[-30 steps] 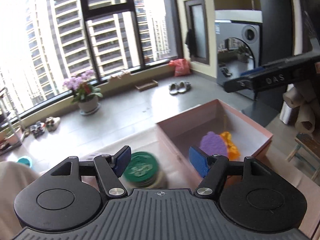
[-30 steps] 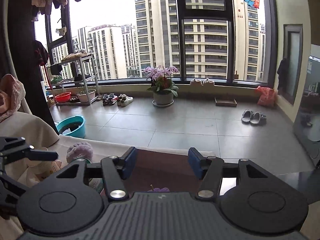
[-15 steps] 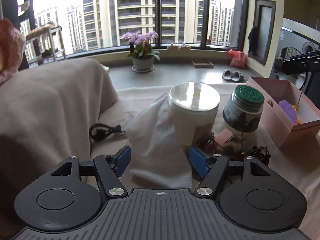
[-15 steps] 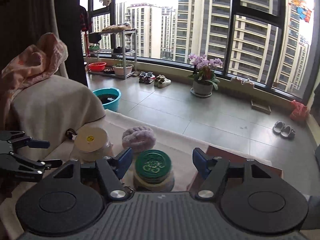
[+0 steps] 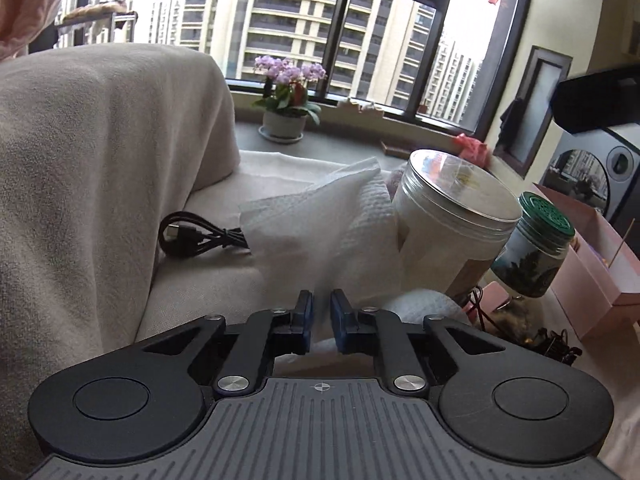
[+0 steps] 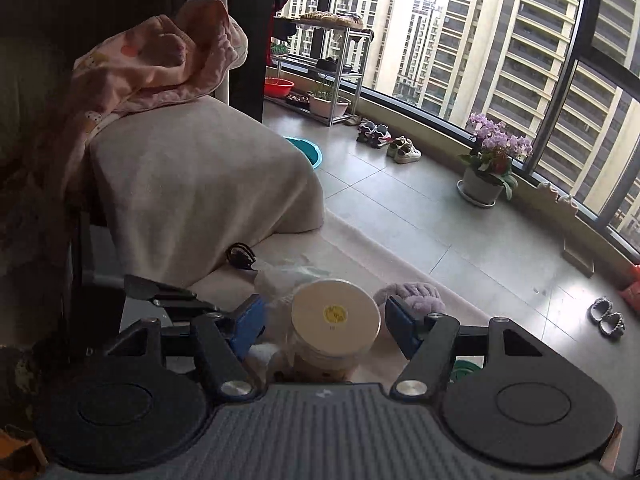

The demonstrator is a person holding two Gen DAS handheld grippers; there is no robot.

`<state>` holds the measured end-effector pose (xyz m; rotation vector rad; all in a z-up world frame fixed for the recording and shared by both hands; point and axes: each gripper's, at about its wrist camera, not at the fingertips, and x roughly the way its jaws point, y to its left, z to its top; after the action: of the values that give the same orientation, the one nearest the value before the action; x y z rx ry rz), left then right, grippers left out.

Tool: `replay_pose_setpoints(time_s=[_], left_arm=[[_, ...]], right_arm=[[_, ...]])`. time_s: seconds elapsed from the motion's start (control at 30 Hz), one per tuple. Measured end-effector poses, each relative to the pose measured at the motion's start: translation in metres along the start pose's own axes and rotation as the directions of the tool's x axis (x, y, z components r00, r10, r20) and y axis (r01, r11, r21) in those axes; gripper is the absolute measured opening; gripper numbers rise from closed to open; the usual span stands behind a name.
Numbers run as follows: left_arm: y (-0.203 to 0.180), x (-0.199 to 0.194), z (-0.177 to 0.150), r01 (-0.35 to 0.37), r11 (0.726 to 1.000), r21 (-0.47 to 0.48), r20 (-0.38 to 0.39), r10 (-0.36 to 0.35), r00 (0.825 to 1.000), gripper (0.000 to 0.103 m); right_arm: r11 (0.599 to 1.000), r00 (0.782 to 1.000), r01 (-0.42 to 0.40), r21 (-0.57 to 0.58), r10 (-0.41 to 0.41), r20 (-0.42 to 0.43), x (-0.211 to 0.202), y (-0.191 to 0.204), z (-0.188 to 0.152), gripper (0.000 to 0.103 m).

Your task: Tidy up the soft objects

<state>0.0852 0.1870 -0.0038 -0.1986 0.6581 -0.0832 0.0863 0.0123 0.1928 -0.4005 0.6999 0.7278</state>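
Your left tool point(image 5: 322, 322): blue pads drawn nearly together, clenched on the lower corner of the white paper towel point(image 5: 320, 226). The towel rises from the pads in a crumpled fan and leans against the side of the large white jar point(image 5: 452, 232).

Your right tool point(image 6: 324, 326): released, pads spread wide, hovering above the same white jar point(image 6: 335, 324), whose pale lid with a small yellow sticker sits between the two fingers in this view. Nothing is held in it.

Items on the cloth-covered desk point(image 5: 208, 284):
- White paper towel, also seen from the right wrist point(image 6: 288, 278) just behind the white jar.
- Large white jar with a clear lid, upright.
- Green-lidded glass jar point(image 5: 536, 252), upright, just right of the white jar.
- Pink box point(image 5: 600, 268), open at the top, right of the green-lidded jar; its contents are hard to make out.
- Black cable point(image 5: 192, 238), coiled, left of the towel, partly tucked under it.
- Purple fluffy item point(image 6: 414, 300), lying beyond the white jar near the desk's far edge.
- Tangle of dark cords point(image 5: 552, 346) in front of the pink box.

Beside the desk: a beige-covered cushion point(image 6: 192, 188) with pink patterned fabric point(image 6: 152, 64) draped on top.
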Motion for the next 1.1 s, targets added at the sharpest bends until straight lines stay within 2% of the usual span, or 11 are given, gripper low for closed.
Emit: replay_pose_setpoints(time_s=[0.07, 0.2, 0.33, 0.5, 0.63, 0.87, 0.9, 0.97, 1.0, 1.1], left_arm=[[0.007, -0.007, -0.002, 0.013, 1.000, -0.009, 0.011, -0.013, 1.000, 0.013], [0.010, -0.039, -0.016, -0.059, 0.997, 0.052, 0.058, 0.056, 0.997, 0.012], [0.017, -0.060, -0.025, -0.055, 0.996, 0.068, 0.046, 0.052, 0.998, 0.012], [0.026, -0.065, -0.027, -0.035, 0.999, 0.028, 0.040, 0.034, 0.999, 0.012], [0.028, -0.062, -0.026, -0.017, 1.000, 0.020, 0.025, 0.017, 1.000, 0.012], [0.030, -0.051, -0.023, 0.014, 0.999, 0.031, 0.000, -0.014, 1.000, 0.012], [0.030, -0.049, -0.023, 0.023, 0.999, 0.039, -0.008, -0.023, 1.000, 0.012], [0.031, -0.045, -0.021, 0.060, 0.997, 0.040, -0.024, -0.059, 0.998, 0.012], [0.031, -0.044, -0.020, 0.077, 0.996, 0.043, -0.039, -0.075, 0.996, 0.013], [0.031, -0.048, -0.018, 0.107, 0.993, 0.045, -0.055, -0.104, 0.993, 0.018]], right_arm=[[0.999, 1.000, -0.013, 0.037, 0.014, -0.010, 0.014, -0.005, 0.017, 0.067], [0.994, 0.998, -0.030, 0.102, 0.035, -0.054, 0.041, -0.013, 0.036, 0.067], [0.995, 0.994, -0.024, 0.094, 0.034, -0.107, 0.072, -0.004, 0.043, 0.067], [0.991, 0.979, -0.062, 0.117, 0.083, -0.189, 0.112, 0.009, 0.044, 0.067], [0.994, 0.948, -0.064, 0.083, 0.087, -0.307, 0.148, 0.021, 0.052, 0.048], [0.996, 0.882, 0.014, -0.086, -0.053, -0.468, 0.202, 0.045, 0.057, 0.046], [0.995, 0.869, 0.031, -0.094, -0.073, -0.489, 0.210, 0.048, 0.057, 0.042], [0.994, 0.839, 0.043, -0.100, -0.090, -0.537, 0.225, 0.051, 0.056, 0.029], [0.993, 0.827, 0.048, -0.104, -0.098, -0.553, 0.230, 0.052, 0.055, 0.027], [0.993, 0.809, 0.034, -0.117, -0.096, -0.579, 0.235, 0.057, 0.053, 0.018]])
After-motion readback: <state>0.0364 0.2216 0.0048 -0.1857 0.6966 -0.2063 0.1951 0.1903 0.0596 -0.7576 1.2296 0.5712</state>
